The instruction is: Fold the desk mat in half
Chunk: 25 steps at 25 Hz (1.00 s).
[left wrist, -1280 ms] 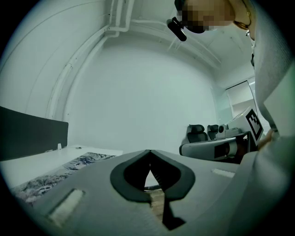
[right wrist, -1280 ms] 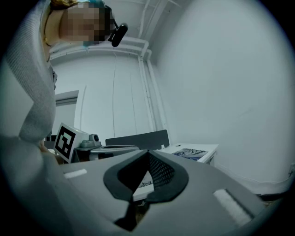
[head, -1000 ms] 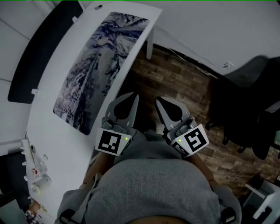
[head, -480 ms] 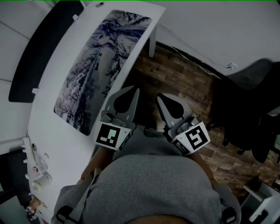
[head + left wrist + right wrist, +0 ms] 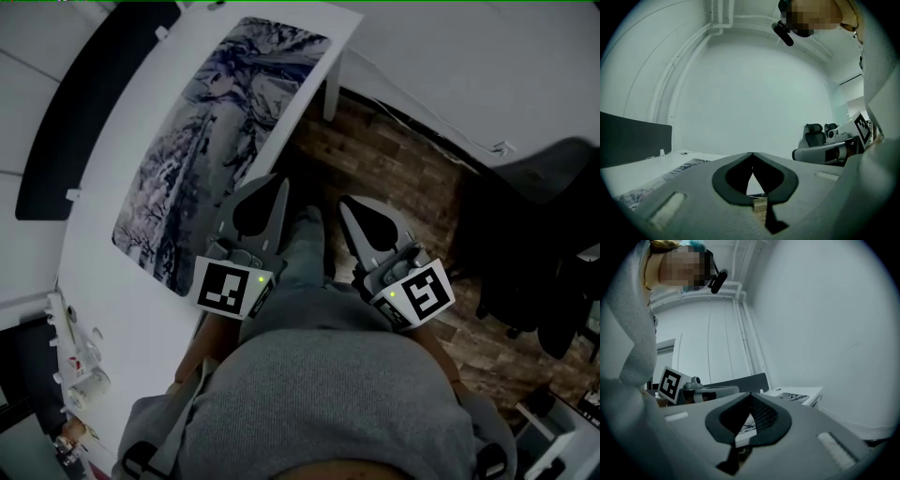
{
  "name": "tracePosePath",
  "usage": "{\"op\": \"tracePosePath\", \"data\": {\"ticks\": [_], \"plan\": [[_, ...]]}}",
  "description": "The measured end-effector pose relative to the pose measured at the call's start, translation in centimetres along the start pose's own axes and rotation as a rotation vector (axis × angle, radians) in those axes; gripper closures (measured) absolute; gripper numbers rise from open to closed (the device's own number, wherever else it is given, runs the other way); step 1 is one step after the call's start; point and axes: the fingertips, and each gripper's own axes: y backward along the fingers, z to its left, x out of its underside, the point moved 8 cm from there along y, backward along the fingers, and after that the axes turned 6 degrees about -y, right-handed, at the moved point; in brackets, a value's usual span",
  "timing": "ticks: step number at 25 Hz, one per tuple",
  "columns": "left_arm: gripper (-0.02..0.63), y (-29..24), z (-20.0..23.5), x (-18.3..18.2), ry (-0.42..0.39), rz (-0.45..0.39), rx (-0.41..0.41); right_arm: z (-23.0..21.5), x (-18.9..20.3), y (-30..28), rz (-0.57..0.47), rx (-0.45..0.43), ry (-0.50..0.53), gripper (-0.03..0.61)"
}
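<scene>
Folding not yet begun — the desk mat lies flat on the bench. The left gripper and right gripper are held nearby, fingers together and empty. The next move likely calls for opening them at a short end.

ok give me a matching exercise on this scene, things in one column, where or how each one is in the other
1 grey-blue patterned desk mat
2 left gripper
3 black office chair
4 dark flat panel

a shut, holding nothing
b along the desk's edge away from the person
c lying flat, unfolded, on the white desk
d on the brown wood floor

Pairs: 1-c, 2-a, 3-d, 4-b
</scene>
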Motion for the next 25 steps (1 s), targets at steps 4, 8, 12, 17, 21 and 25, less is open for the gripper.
{"op": "tracePosePath", "data": {"ticks": [4,8,12,17,21,25], "plan": [[0.611,-3.1,2.3,0.2,0.002,-0.016,-0.002,-2.4,-0.4,-2.8,0.028,-0.004,0.000,0.577],[0.611,-7.7,5.6,0.3,0.016,-0.031,-0.006,-5.7,-1.7,-6.2,0.058,0.014,0.026,0.577],[0.611,-12.8,9.4,-0.6,0.020,-0.038,-0.006,-9.9,-3.4,-10.3,0.057,0.035,0.044,0.577],[0.611,-17.5,13.6,-0.8,0.047,-0.015,0.004,-14.0,-4.3,-15.0,0.096,0.052,0.026,0.577],[0.611,-20.2,16.4,0.5,0.105,0.016,-0.004,-16.8,-4.3,-18.5,0.138,0.056,0.022,0.577],[0.611,-22.4,18.8,2.2,0.156,0.052,-0.009,-18.9,-3.9,-21.6,0.186,0.054,-0.005,0.577]]}}
